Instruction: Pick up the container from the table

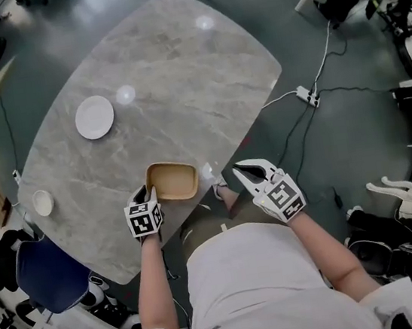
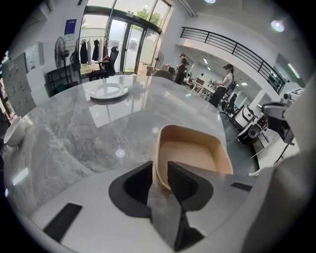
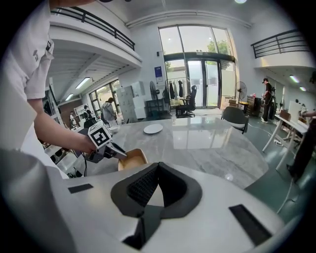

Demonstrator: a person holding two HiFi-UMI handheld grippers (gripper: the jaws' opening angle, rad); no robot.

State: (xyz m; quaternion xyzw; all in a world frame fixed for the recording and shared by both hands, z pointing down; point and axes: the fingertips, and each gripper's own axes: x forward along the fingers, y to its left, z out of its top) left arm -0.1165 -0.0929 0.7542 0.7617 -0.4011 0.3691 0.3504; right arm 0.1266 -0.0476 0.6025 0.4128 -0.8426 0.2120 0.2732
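Closest to the person, the right gripper (image 3: 158, 167) hangs just off the table's near edge. Its jaws are drawn together on nothing, and it looks parked out of the way while the other side works. The left gripper (image 2: 159, 174) reaches in over that edge. It straddles the near wall of the tan paper container (image 2: 192, 150), one jaw outside and one inside, pinched onto the thin wall. A rim hold probably suits an open, empty tub too wide to span. The container lies at the near edge of the grey marble table (image 1: 176, 58), seemingly resting on it, though I cannot tell whether it has left the surface. Farther off stand a small white bowl (image 1: 42, 202) at the left edge and a white plate (image 1: 94, 117), both well apart from the container, so neither should hinder a lift.
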